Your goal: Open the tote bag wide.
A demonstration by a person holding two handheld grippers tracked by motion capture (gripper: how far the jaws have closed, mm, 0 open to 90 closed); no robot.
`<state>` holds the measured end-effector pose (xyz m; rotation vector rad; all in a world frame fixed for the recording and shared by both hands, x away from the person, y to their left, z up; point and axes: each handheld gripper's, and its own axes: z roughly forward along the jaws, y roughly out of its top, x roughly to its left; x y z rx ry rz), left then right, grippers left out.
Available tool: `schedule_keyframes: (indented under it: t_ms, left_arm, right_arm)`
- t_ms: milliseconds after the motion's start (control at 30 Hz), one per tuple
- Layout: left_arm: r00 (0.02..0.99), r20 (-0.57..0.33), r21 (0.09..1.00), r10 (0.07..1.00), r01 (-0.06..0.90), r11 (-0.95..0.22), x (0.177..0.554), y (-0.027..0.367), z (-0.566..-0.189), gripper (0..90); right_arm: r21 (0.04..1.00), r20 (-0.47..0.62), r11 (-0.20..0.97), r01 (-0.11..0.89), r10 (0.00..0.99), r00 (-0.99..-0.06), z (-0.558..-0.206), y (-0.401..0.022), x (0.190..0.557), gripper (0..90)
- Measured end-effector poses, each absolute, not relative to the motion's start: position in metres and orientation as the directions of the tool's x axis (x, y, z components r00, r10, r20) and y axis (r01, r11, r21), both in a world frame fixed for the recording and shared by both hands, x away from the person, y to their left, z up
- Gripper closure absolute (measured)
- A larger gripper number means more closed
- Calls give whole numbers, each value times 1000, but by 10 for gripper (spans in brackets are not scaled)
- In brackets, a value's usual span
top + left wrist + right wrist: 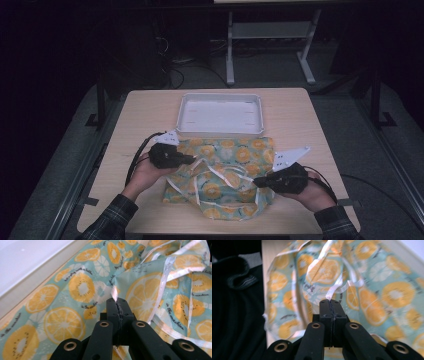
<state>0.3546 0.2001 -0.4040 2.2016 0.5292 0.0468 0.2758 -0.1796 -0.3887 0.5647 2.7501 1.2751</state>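
Here the person works on a thin bag (pixel 225 172) printed with orange slices. It lies crumpled on the wooden surface (pixel 295 120), in the middle and toward 6 o'clock. The left gripper (pixel 192 159) is at the bag's 9 o'clock side. In the left gripper view its jaws are pressed together on a white trim strip (pixel 114 293) of the bag. The right gripper (pixel 256 182) is at the bag's 4 o'clock side. Its jaws are also squeezed together, on a white ribbon (pixel 331 293) of the bag.

So both ends look pinched, and I think the step in hand is getting a good hold to spread or fold the bag. Next, the two hands should probably pull gently apart, so the thin stuff goes flat and does not tear.

A white tray (pixel 220 114) sits at 12 o'clock, touching the bag's far edge. It could get bumped. Loose ribbons cross the bag and might tangle.
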Motion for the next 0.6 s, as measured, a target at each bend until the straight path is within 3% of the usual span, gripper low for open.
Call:
schedule_keyframes:
  t_ms: [600]
  left_arm:
    - [864,-142,753,483,411,-513,384,207,-404,892]
  right_arm:
    - [764,36,539,355,514,-857,-391,-180,341,891]
